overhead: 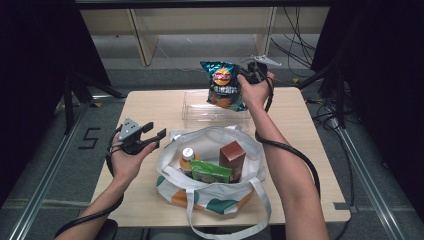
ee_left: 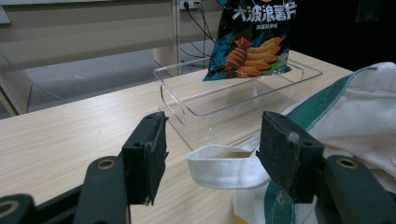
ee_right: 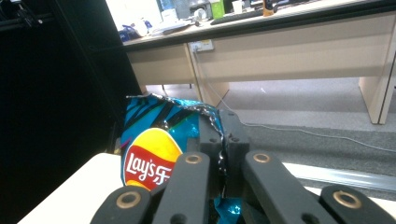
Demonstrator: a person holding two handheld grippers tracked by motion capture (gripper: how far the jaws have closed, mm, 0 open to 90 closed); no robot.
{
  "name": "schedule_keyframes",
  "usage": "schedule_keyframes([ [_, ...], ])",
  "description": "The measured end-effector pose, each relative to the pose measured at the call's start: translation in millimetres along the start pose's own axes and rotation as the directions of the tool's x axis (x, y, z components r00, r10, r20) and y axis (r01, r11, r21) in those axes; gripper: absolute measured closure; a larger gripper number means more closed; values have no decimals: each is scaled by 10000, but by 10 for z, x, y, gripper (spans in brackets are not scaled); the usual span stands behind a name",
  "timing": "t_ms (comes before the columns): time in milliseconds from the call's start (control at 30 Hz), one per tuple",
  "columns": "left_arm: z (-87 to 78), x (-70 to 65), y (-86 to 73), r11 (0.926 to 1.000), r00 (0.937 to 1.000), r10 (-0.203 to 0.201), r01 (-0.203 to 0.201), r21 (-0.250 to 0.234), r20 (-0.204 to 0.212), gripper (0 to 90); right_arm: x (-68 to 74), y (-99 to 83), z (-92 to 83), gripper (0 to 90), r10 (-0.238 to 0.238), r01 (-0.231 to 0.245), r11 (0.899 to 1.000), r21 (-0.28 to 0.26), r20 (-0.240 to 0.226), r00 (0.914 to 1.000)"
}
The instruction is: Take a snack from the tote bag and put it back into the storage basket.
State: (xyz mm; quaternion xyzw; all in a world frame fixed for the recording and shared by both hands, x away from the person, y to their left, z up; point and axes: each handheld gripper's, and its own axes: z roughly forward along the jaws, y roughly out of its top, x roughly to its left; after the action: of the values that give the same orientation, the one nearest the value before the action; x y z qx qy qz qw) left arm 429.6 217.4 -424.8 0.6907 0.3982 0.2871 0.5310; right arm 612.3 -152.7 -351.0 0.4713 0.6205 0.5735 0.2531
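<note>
Chip bag (overhead: pixel 223 84) held aloft over clear tray (overhead: pixel 192 111) at far side of counter (overhead: pixel 150 107), pinched at its edge in right tongs (overhead: pixel 250 73). Left tongs (overhead: pixel 154 132) spread wide, gripping nothing, near tote bag (overhead: pixel 210 195) holding bottle (overhead: pixel 187 155), green packet (overhead: pixel 210 171), brown box (overhead: pixel 232 157).

The chip bag (overhead: pixel 223 84) is blue and teal foil with a yellow-and-red Lay's logo and pictured ridged chips on its front. It hangs upright above the clear tray (overhead: pixel 192 112) at the far side of the table (overhead: pixel 145 107), its bottom edge at the tray's rim, pinched at its crumpled top edge by the right gripper (overhead: pixel 248 75). The tray is a shallow rectangular acrylic bin lying flat, just behind the tote (overhead: pixel 215 192). The white tote with teal and orange patches stands open, holding a bottle (overhead: pixel 187 157), a green packet (overhead: pixel 210 171) and a brown box (overhead: pixel 233 157).
</note>
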Motion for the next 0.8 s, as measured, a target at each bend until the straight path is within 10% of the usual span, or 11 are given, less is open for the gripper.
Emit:
schedule_keyframes([
  [800, -7, 2, 4, 10000, 10000, -14, 13, -42, -17, 409, -83, -144, 106, 900, 165, -171, 9996, 238, 230, 9996],
])
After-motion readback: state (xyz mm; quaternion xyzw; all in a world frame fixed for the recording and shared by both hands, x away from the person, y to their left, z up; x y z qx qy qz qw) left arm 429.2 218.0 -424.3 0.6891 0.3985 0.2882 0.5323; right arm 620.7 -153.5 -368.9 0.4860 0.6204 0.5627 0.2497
